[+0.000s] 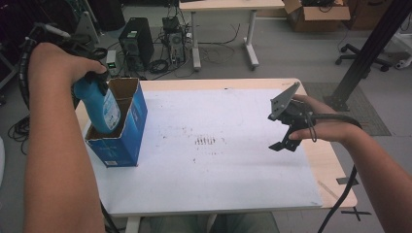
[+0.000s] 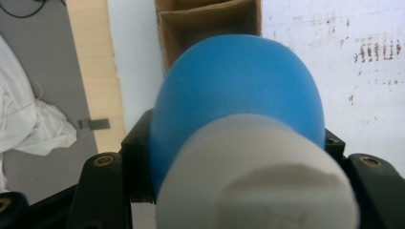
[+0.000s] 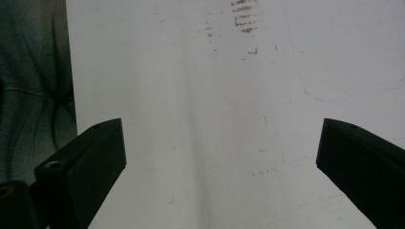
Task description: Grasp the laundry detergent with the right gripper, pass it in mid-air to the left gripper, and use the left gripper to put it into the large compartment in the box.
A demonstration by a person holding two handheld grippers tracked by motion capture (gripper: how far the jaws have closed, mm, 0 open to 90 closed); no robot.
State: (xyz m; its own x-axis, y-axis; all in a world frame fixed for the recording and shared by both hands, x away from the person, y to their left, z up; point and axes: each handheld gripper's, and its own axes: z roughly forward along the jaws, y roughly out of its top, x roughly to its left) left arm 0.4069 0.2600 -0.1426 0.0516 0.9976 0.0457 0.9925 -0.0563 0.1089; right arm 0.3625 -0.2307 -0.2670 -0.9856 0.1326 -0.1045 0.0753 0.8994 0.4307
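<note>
- Setting: a lab or workshop-style office room.
- Floor (image 1: 291, 53): grey, with loose cables (image 1: 160, 63) spread across it.
- Computer tower (image 1: 136, 41) standing on the floor beside other electronic boxes (image 1: 174, 36).
- White desk (image 1: 223, 6) on metal legs at the back.
- Open cardboard box (image 1: 316, 14) on the floor.
- Office chair base (image 1: 362, 56) with castors.
- Black metal beam (image 1: 371, 48), slanted.
- Worktable (image 1: 218, 165): white, scuffed sheet over a wooden top.

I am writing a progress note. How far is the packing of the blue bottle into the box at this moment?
Done: the left gripper is shut on the blue bottle just below its white cap, and the bottle's lower end is already inside the near compartment of the blue box. In hand: lowering it in. Left: seating the bottle fully and letting go. The right gripper waits open over the white table, holding nothing.
</note>
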